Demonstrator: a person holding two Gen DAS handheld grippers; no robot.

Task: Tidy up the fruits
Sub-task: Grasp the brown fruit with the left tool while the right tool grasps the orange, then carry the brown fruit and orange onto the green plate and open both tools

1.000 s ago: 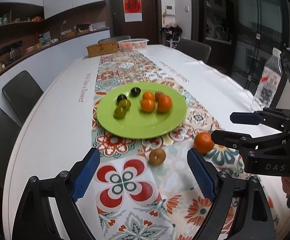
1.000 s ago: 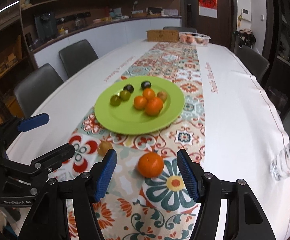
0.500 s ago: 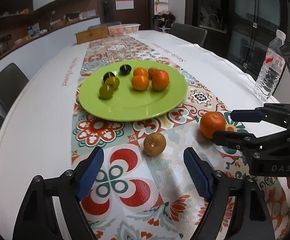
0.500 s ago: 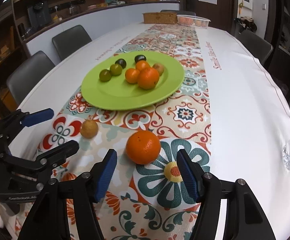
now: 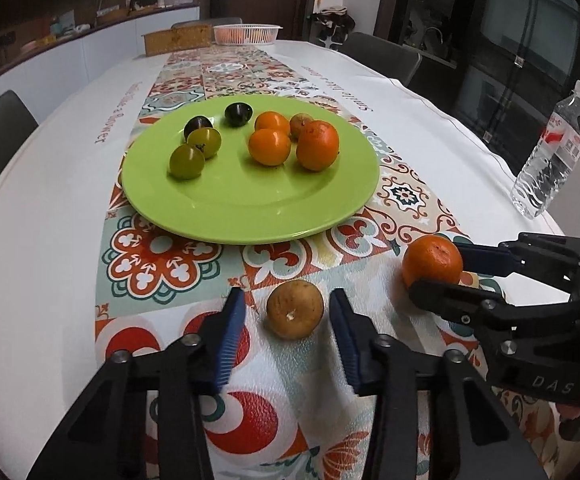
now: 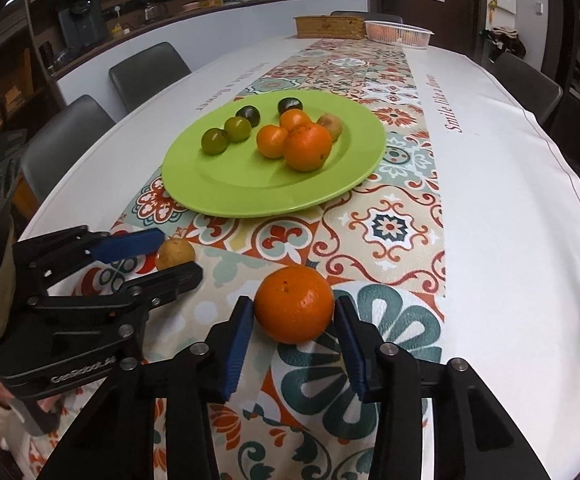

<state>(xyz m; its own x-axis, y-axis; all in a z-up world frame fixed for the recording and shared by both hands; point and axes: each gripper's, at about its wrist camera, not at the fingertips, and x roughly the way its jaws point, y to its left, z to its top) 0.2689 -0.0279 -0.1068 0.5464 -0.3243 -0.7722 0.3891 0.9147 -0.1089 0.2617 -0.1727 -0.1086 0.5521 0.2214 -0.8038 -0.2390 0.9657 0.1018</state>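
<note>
A green plate (image 5: 249, 216) (image 6: 249, 196) on the patterned runner holds two green fruits, two dark ones, a brown one and three oranges. A brown fruit (image 5: 294, 314) (image 6: 175, 254) lies on the runner between the fingers of my left gripper (image 5: 287, 316) (image 6: 161, 254), with a gap on each side. An orange (image 6: 294, 304) (image 5: 432, 262) lies between the fingers of my right gripper (image 6: 294, 312) (image 5: 438, 266). The pads are at its sides, touching or nearly so; the orange rests on the table.
A water bottle (image 5: 550, 156) stands at the table's right edge. A wicker box (image 6: 330, 26) and a white basket (image 6: 400, 34) sit at the far end. Dark chairs (image 6: 145, 72) line both sides of the table.
Both grippers moved forward and down and narrowed. The left one now straddles the brown fruit, the right one now straddles the orange.
</note>
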